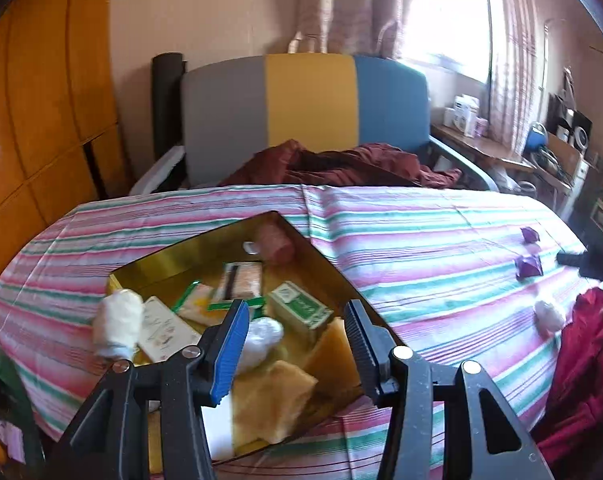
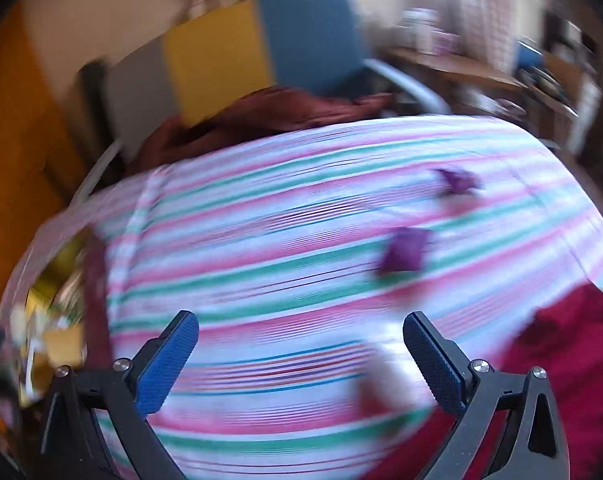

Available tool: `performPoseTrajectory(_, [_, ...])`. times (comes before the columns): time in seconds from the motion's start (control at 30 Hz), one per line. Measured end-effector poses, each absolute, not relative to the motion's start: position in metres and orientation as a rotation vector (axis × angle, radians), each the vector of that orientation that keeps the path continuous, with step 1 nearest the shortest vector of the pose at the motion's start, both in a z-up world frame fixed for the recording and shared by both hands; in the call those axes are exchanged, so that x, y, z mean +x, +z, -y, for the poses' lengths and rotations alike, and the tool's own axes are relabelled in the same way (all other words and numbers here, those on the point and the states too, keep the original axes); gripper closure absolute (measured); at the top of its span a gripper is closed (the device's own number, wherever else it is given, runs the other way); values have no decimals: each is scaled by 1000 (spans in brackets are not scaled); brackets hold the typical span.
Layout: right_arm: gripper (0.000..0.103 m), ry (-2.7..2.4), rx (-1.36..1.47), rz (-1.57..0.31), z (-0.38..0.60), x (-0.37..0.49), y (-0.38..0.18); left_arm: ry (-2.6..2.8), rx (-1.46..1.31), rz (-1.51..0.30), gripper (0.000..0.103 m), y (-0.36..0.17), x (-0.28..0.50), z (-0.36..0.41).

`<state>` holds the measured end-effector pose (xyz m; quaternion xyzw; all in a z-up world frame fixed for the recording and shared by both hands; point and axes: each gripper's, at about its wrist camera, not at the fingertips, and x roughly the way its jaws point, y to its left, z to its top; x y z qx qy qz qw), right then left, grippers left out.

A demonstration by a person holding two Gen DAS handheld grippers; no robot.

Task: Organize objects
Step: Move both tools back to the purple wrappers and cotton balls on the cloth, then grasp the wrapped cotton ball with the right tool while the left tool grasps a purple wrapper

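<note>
While left hand-held gripper point(image 1: 297, 320) hangs spread over gold tray point(image 1: 173, 252) – right hand-held gripper point(image 2: 301, 344) spread, empty – purple packets point(image 2: 405, 254) ahead

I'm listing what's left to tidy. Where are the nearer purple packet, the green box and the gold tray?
nearer purple packet point(image 1: 528, 266), left wrist view, its middle
green box point(image 1: 301, 307), left wrist view, top face
gold tray point(image 1: 321, 258), left wrist view, right wall

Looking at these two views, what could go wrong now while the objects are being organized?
1. The white roll sits on the rim of the gold box; it may fall outside.
2. The right gripper view is blurred, so aiming at the purple packets may miss.
</note>
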<state>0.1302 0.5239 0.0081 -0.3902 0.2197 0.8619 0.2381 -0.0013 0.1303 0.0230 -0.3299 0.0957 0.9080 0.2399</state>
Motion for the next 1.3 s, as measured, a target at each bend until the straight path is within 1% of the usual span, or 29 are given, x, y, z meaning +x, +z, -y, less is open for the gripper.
performPoseTrajectory(0.13, [0, 2228, -979, -733, -571, 164, 14, 2444, -902, -291, 53, 21, 1, -147])
performPoseTrajectory(0.27, [0, 2180, -993, -845, -593, 176, 3, 2400, -901, -322, 53, 18, 5, -164])
performPoseTrajectory(0.33, [0, 2194, -1066, -844, -591, 167, -5, 2378, -899, -337, 53, 17, 8, -171])
performPoseTrajectory(0.47, [0, 2239, -1287, -757, -570, 135, -27, 2335, -890, -363, 53, 16, 14, -187])
performPoseTrajectory(0.53, [7, 2236, -1373, -711, -563, 123, -38, 2315, -886, -373, 53, 16, 16, -193])
performPoseTrajectory(0.57, [14, 2220, -1421, -680, -561, 118, -44, 2308, -886, -374, 53, 15, 17, -195])
performPoseTrajectory(0.6, [18, 2204, -1456, -664, -560, 117, -50, 2301, -887, -375, 53, 15, 18, -198])
performPoseTrajectory(0.63, [20, 2190, -1485, -653, -561, 115, -55, 2293, -889, -376, 53, 15, 18, -200])
performPoseTrajectory(0.7, [32, 2168, -1524, -629, -561, 113, -62, 2275, -891, -381, 53, 13, 19, -205])
performPoseTrajectory(0.73, [35, 2151, -1557, -616, -562, 111, -67, 2269, -891, -384, 53, 13, 18, -208])
performPoseTrajectory(0.77, [41, 2137, -1586, -608, -562, 110, -72, 2262, -891, -388, 53, 12, 19, -210])
performPoseTrajectory(0.8, [51, 2122, -1612, -600, -562, 109, -77, 2254, -890, -391, 53, 12, 19, -214])
performPoseTrajectory(0.83, [55, 2101, -1629, -577, -562, 109, -82, 2246, -886, -395, 53, 12, 20, -217])
performPoseTrajectory(0.87, [63, 2098, -1614, -559, -562, 110, -81, 2237, -882, -398, 53, 13, 19, -221])
performPoseTrajectory(0.9, [69, 2100, -1582, -567, -565, 113, -78, 2227, -879, -402, 53, 13, 20, -225])
performPoseTrajectory(1.07, [69, 2063, -1355, -701, -594, 141, -64, 2166, -888, -416, 53, 9, 19, -252])
performPoseTrajectory(1.23, [69, 2025, -1205, -762, -613, 161, -52, 2071, -935, -447, 53, -4, 20, -291])
performPoseTrajectory(1.3, [69, 2017, -1172, -769, -614, 157, -49, 2038, -940, -464, 53, -8, 21, -307])
